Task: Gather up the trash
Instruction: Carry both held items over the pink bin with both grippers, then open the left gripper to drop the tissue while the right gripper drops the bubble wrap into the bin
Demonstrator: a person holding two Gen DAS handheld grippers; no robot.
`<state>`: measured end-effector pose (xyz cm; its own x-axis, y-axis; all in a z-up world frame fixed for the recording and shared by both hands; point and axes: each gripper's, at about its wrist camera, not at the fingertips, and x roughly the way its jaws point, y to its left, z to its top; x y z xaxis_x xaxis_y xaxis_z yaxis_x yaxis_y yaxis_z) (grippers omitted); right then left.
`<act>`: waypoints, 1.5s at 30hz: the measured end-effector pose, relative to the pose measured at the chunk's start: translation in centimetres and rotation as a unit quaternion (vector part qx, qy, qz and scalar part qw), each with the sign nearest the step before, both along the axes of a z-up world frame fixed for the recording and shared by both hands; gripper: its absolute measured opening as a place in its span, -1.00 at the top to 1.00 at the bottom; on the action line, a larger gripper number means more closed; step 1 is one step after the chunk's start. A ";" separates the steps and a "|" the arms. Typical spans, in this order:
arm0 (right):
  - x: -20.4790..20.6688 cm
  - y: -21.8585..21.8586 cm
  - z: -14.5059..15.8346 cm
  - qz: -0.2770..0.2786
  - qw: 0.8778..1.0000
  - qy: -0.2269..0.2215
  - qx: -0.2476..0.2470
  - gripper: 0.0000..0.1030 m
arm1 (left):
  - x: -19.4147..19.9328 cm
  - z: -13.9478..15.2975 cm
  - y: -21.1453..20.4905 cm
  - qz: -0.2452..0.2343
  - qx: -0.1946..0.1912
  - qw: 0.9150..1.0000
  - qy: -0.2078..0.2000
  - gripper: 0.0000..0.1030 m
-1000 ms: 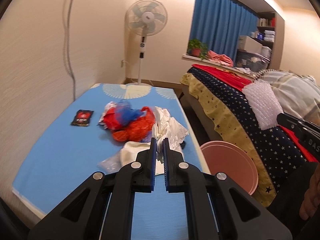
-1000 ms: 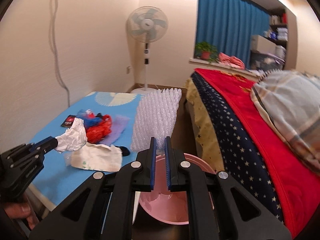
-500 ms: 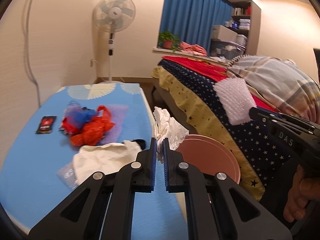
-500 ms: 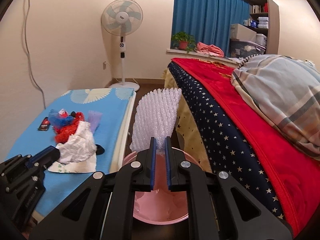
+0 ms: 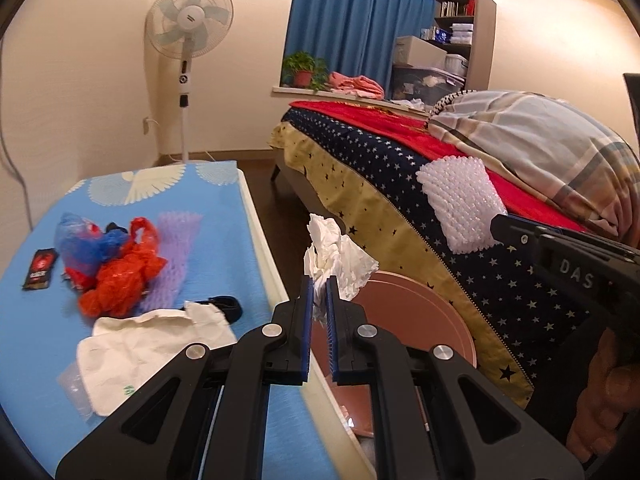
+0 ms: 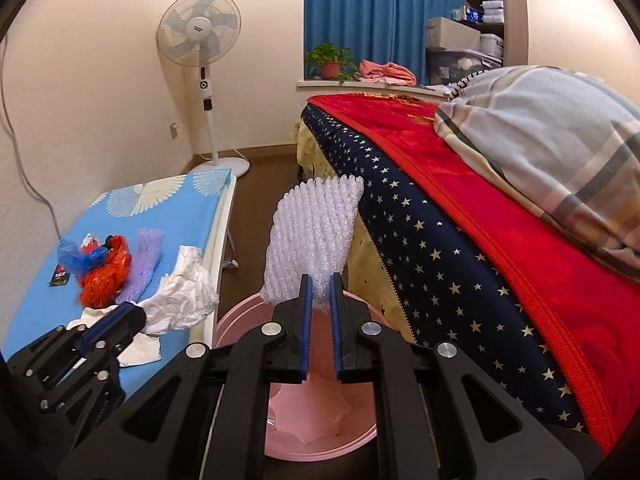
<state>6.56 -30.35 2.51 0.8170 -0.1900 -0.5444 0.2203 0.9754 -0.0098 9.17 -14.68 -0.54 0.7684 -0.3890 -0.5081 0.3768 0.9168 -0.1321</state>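
Trash is in both my claws now: L gripper (image 5: 319,294) is closed on a crumpled white tissue (image 5: 336,256), R gripper (image 6: 320,294) is closed on a white foam net (image 6: 314,236). I see both pieces over the pink bin (image 6: 248,320), which stands on the floor btw. the blue table (image 5: 224,240) and the bed (image 6: 460,240). On the table lie more pieces: red bag (image 5: 120,280), blue bag (image 5: 80,244), purple net (image 5: 172,256), white paper bag (image 5: 136,352), small black packet (image 5: 40,269).
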 end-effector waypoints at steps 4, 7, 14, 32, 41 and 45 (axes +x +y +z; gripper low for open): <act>0.4 -0.8 -0.1 -0.011 1.000 0.002 0.013 0.82 | 1.0 -0.9 -0.7 -0.013 -0.004 1.000 0.017 0.87; 0.7 -1.1 -0.2 -0.016 1.000 0.004 0.016 0.82 | 1.2 -1.5 -1.4 -0.024 -0.002 0.999 0.023 0.87; 1.0 -1.5 -0.5 -0.027 0.999 0.013 0.020 0.70 | 1.8 -2.5 -2.4 -0.046 -0.001 0.998 0.042 0.44; 0.3 0.0 0.0 0.001 1.000 -0.005 0.020 0.47 | 0.6 -1.4 2.0 0.001 -0.021 0.999 0.039 0.28; 0.4 2.4 0.0 0.042 0.999 -0.023 0.027 0.49 | 0.4 -1.0 8.0 0.127 -0.015 0.991 0.033 0.34; 1.0 4.2 -0.2 0.071 0.997 -0.027 0.026 0.49 | 0.4 -1.5 10.2 0.170 -0.012 0.985 0.036 0.34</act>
<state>7.59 -26.15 2.26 0.8620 -0.0436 -0.5051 0.0795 0.9956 0.0499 9.58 -4.44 -2.02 0.8182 -0.1273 -0.5606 0.0365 0.9847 -0.1702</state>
